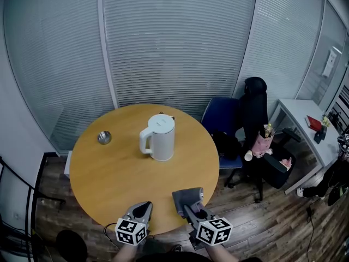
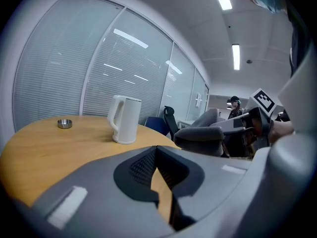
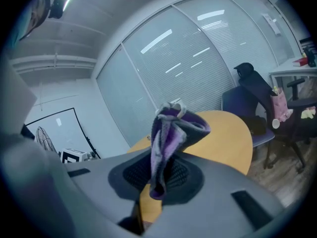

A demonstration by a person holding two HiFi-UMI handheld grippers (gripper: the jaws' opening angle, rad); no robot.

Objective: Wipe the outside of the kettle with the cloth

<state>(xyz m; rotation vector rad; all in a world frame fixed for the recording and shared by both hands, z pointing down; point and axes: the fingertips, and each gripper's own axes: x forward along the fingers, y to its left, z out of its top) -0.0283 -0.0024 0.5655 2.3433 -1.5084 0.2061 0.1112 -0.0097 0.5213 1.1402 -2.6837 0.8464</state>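
the kettle (image 1: 158,137) is plain white on a honey-yellow table (image 1: 109,179). the cloth (image 3: 171,133) is grey outside, purple in its folds. both the left gripper (image 1: 147,204) and the right gripper (image 1: 186,202) are grey, their cubes patterned with black-and-white squares. far left lies a silver dish (image 1: 104,137). right of the table stands a blue chair (image 1: 223,118). the floor (image 1: 272,228) is dark brown planks.

Open tabletop (image 1: 117,173) before kettle (image 1: 159,138); dish (image 1: 104,137) well left.
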